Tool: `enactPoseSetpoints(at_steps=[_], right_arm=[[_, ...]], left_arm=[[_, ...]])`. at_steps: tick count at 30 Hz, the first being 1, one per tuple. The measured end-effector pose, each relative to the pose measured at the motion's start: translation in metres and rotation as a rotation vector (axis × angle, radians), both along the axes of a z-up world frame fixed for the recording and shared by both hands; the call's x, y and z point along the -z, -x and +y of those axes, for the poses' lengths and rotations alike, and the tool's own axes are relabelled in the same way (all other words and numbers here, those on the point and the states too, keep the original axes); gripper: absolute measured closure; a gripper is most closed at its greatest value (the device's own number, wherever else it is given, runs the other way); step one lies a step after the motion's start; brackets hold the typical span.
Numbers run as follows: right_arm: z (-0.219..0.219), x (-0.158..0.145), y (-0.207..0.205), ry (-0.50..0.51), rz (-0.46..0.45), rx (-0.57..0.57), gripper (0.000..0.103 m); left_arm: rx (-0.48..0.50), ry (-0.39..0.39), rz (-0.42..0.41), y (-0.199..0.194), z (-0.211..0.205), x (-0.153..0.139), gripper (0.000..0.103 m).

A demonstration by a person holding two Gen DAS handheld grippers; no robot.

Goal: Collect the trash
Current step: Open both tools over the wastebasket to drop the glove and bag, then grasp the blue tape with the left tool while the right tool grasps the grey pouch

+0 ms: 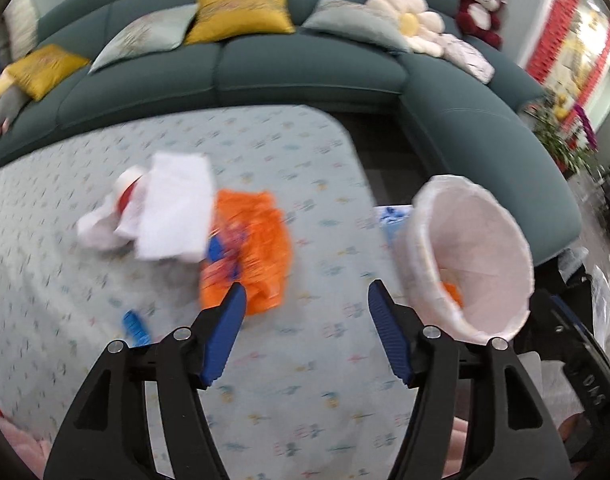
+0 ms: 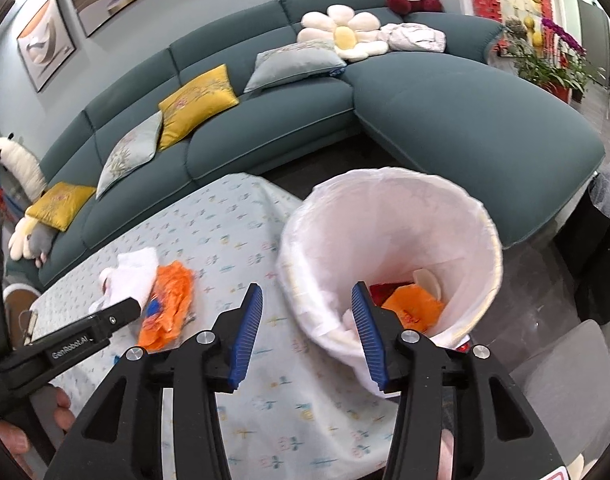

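Note:
On the table's pale patterned cloth lie an orange plastic bag, a white paper sheet over crumpled white-and-red wrappers, and a small blue scrap. My left gripper hovers open just right of the orange bag, nothing between its pads. A white-lined bin stands off the cloth's right edge; inside are an orange bag, something red and a white disc. My right gripper is open over the bin's near rim, holding nothing. The orange bag and white paper lie to its left.
A teal corner sofa with yellow and grey cushions and plush toys wraps behind the table. Potted plants stand at far right. A grey seat and black boxes sit right of the bin. A hand holds the left gripper's handle.

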State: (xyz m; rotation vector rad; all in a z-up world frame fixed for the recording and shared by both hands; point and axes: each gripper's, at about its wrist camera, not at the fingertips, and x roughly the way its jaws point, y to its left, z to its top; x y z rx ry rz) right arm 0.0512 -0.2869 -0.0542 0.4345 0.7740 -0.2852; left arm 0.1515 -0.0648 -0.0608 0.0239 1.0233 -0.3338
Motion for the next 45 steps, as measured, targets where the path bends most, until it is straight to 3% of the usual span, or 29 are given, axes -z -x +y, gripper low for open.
enactPoseSetpoints(at_steps=[14,25,29,35,45], right_arm=[[0.077,0.014,-0.022,-0.003,0.050,-0.133,0.057],[0.119,0.035,-0.041,-0.007,0.105,-0.201,0.057],[0.130,0.042,-0.046,-0.005,0.125,-0.215,0.057],[0.140,0.050,-0.055,-0.007,0.147,-0.232,0.057],[0.164,0.072,-0.070,-0.058,0.182,-0.279,0.057]], left_arm=[[-0.186,-0.025,0.101,-0.012,0.107,0.045,0.043],[-0.224,0.015,0.212,-0.015,0.141,0.088,0.044],[-0.222,0.041,0.241,-0.017,0.145,0.098,0.054],[-0.196,0.073,0.259,-0.018,0.149,0.106,0.084],[-0.220,0.107,0.219,-0.023,0.167,0.092,0.089]])
